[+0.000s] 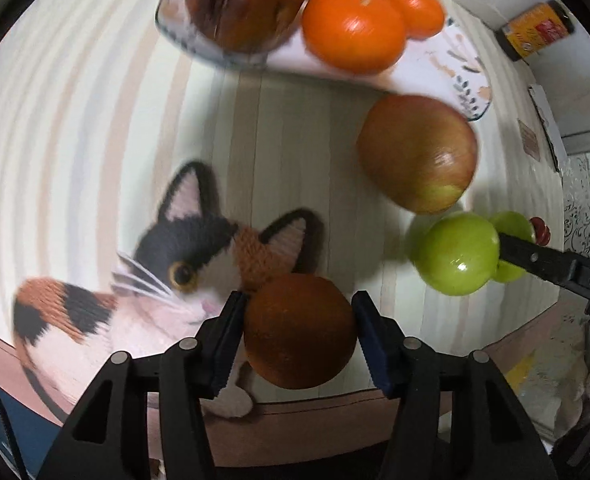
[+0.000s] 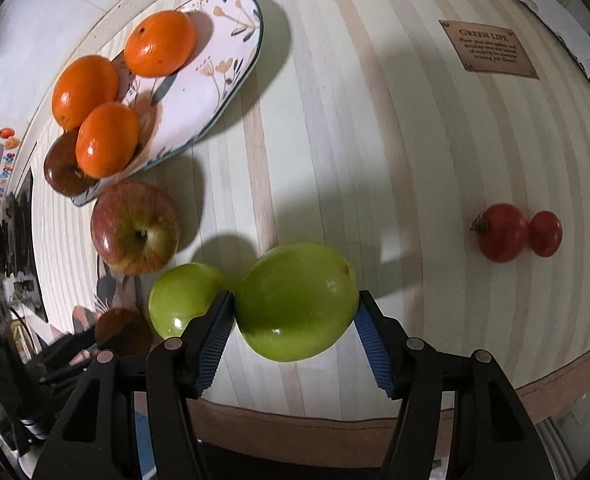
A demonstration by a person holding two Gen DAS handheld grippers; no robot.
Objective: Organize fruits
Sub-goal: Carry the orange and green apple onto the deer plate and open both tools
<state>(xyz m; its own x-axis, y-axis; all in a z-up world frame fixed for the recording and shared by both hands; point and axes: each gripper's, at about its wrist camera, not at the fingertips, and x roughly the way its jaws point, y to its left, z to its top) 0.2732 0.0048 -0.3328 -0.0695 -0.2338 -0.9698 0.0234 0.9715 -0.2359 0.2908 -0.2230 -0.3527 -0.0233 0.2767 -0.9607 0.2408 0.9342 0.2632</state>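
Green fruit (image 2: 295, 300) sits clamped in the right claw (image 2: 295, 320), just right of the apple (image 2: 135, 228). Below that apple, the left claw (image 1: 297, 330) pinches a brown fruit (image 1: 299, 332), likely both bound for sorting by kind.

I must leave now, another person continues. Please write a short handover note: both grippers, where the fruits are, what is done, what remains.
Left gripper: jaws around a brown round fruit by the cat picture; firm grip unclear.
Right gripper: shut on the larger green apple.
Done: three oranges on the patterned plate; one dark fruit in the glass bowl.
Left on the table: red apple, second green apple, two tomatoes.
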